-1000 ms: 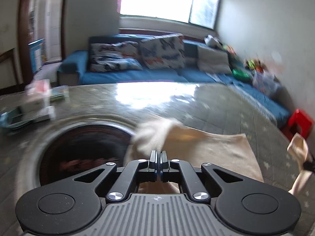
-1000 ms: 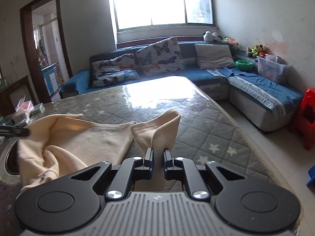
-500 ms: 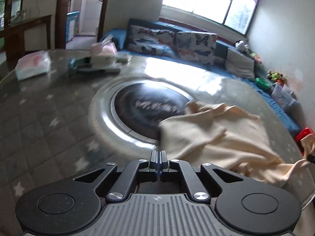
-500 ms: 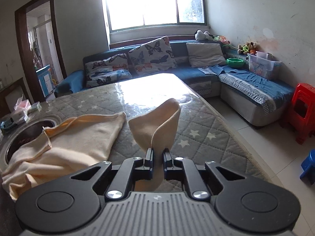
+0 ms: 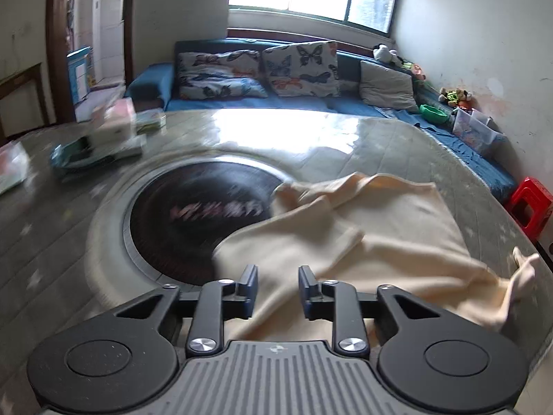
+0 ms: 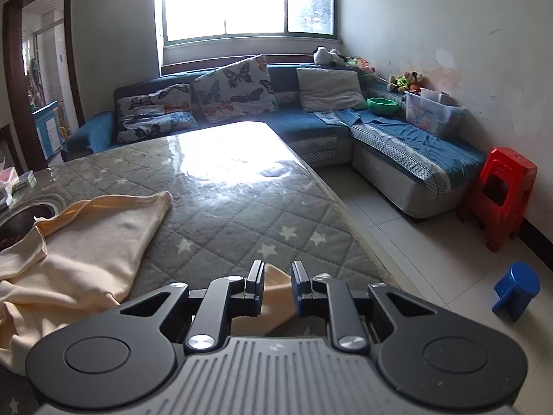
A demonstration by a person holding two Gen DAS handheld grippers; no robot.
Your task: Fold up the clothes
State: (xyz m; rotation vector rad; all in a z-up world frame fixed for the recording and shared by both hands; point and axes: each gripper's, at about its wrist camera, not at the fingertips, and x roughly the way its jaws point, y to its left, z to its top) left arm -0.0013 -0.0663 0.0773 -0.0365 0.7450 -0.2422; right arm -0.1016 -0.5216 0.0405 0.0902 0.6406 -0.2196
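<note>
A cream cloth [image 5: 380, 235] lies rumpled on the grey star-patterned table [image 6: 242, 214], its left part over a round black cooktop [image 5: 193, 214]. My left gripper [image 5: 278, 287] hovers over the cloth's near edge. Its jaws are opening, and the fabric lies beneath the gap, untouched by the pads. The same cloth [image 6: 86, 242] spreads at the left of the right wrist view. My right gripper [image 6: 278, 287] is near the table's right edge and its jaws are opening. A slumped corner of the cloth [image 6: 276, 297] rests between them. That corner [image 5: 525, 266] sticks up at the far right of the left wrist view.
Boxes and tissue packs [image 5: 103, 138] sit at the table's far left. A blue sofa [image 6: 311, 128] with cushions runs behind and to the right. On the tiled floor beyond the table's right edge stand red stools [image 6: 497, 193] and a low blue stool [image 6: 516, 288].
The left gripper was shut on a raised bunch of cloth; the cloth now lies on the table and the jaws have parted. The right jaws have parted and the upright corner has sunk.
</note>
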